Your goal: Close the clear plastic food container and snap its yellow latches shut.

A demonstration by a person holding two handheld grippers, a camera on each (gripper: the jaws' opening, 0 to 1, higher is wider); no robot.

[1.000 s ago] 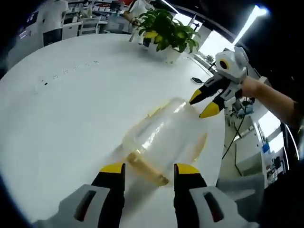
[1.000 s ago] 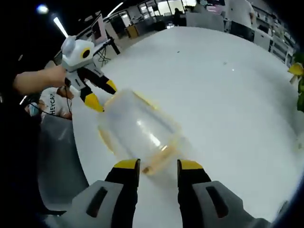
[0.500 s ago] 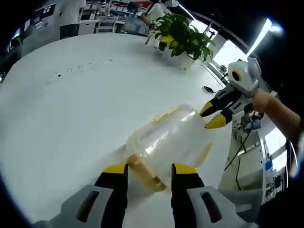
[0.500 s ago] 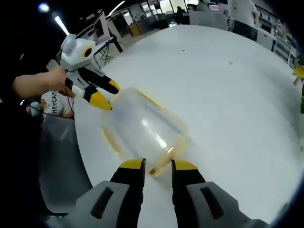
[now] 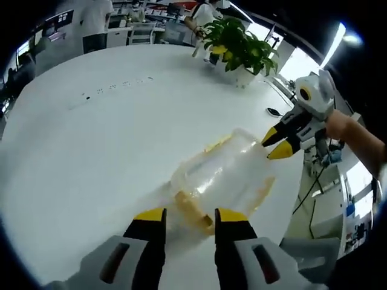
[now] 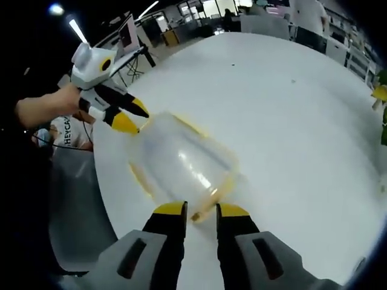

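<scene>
Clear, slightly frosted plastic makes up the container [image 5: 225,175], a rounded oblong box lying on a smooth white table [image 5: 91,139]. In the left gripper view its long axis runs from just ahead of the near jaws away toward the far right, where the other gripper meets it.

Nearest in that view, the left gripper [image 5: 187,219] has its yellow-tipped black jaws a little apart, with a yellow latch [image 5: 195,210] at the container's near end lying between the tips; whether the tips actually press it, I cannot tell. A thin yellow strip [image 5: 216,144] shows along the container's left edge, and a pale yellow flap [image 5: 262,191] hangs off its right side.

In the right gripper view the right gripper [image 6: 200,210] stands the same way: jaws narrowly parted, straddling the yellow latch [image 6: 213,194] at its own near end of the container [image 6: 181,163]. Grip cannot be confirmed here either.

Farther off in the left gripper view, the right gripper's pointed yellow tips reach down to the container's far end, held by a hand [image 5: 340,125] with a bare forearm coming in from the right. The right gripper view shows a hand [image 6: 45,106] holding the left gripper likewise.

Beyond, a leafy potted plant [image 5: 240,45] stands at the table's far edge.
</scene>
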